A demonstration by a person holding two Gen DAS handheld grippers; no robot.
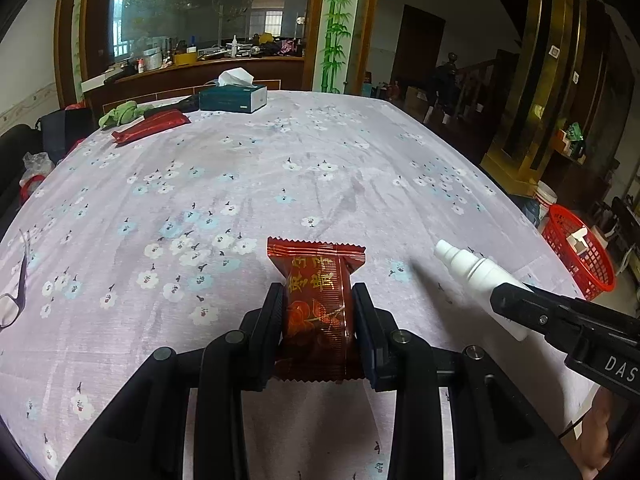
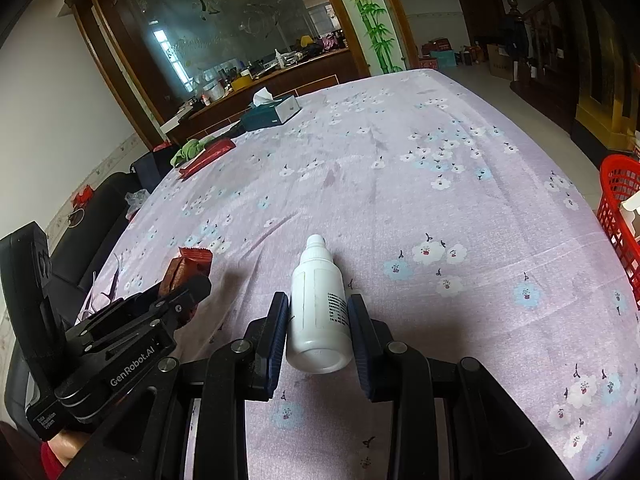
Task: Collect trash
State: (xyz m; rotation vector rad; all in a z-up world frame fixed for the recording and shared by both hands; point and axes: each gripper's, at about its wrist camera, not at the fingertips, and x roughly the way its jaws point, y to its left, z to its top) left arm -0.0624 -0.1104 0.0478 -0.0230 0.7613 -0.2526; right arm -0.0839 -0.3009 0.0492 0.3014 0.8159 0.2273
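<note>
Left wrist view: the left gripper [image 1: 318,312] pinches a red wrapper [image 1: 316,304] by its sides, both pads pressed into the foil, near the table's near edge.
Glasses: a pair [image 1: 14,296] lies at the left edge, apart from the trash.
Far left corner: a green cloth [image 1: 122,114], a red packet [image 1: 152,126] and a tissue box [image 1: 234,96] sit close together.
Right wrist view: the right gripper [image 2: 318,316] squeezes a white bottle [image 2: 318,304] between its pads, cap pointing away, base toward the camera.
Lift state: I cannot tell whether either item is clear of the cloth or just touching it.
Basket: a red basket [image 1: 578,252] stands on the floor off the right edge and already holds something pale; it looks like the trash bin.
Step in hand: both pieces are gripped, so the carry to the basket seems next.
Doing it well: keep both grips firm, raise each piece clear so nothing drags the loose cloth, and bring the bottle over the right edge first, since it is nearer the basket, releasing only once above the rim.
Surface: a lilac tablecloth [image 2: 400,184] with small flowers, slightly creased and faintly stained.
Room: dim, with dark wood trim, a large mirror above a cluttered counter and a bamboo-painted pillar.
</note>
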